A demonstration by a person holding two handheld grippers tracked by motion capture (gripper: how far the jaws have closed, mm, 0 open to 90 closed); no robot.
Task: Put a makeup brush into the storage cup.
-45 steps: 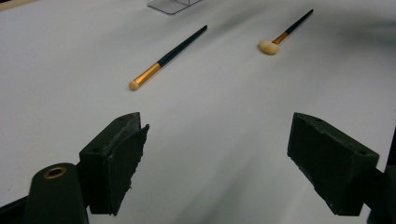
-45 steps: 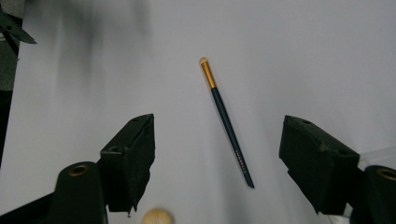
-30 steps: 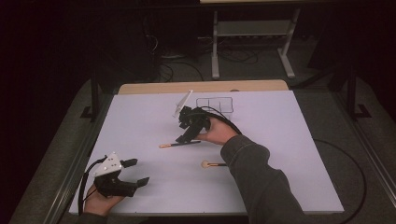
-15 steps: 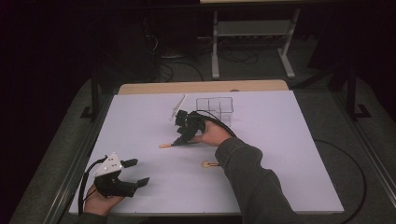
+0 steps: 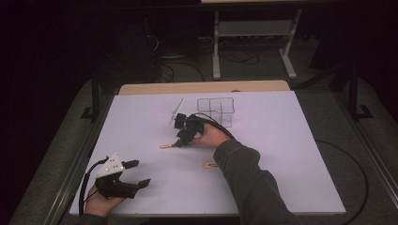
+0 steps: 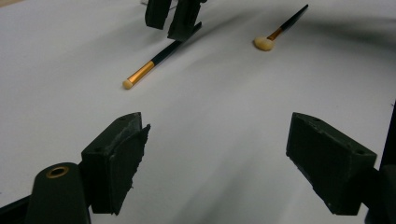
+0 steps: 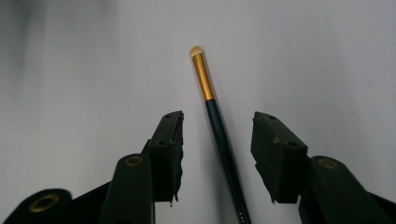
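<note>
A thin makeup brush (image 7: 212, 112) with a gold ferrule and dark handle lies flat on the white table (image 5: 281, 140). My right gripper (image 7: 217, 140) is low over it, its jaws straddling the handle with gaps on both sides; they have just been closing and the pads are not touching the brush. The same brush (image 5: 166, 146) lies at the table's middle under the right gripper (image 5: 180, 140). A second brush (image 5: 209, 165) with a round pale head lies nearer the person. My left gripper (image 5: 138, 173) rests open at the front left, nothing between its fingers.
A clear wire-edged organiser (image 5: 216, 108) with several compartments stands at the back centre. A thin white stick (image 5: 177, 110) leans up from the right gripper. The right forearm in a grey sleeve (image 5: 248, 183) crosses the front right of the table.
The right gripper has sunk toward the table over the thin brush, and its jaws have narrowed around the handle. The left gripper has stayed where it was.
</note>
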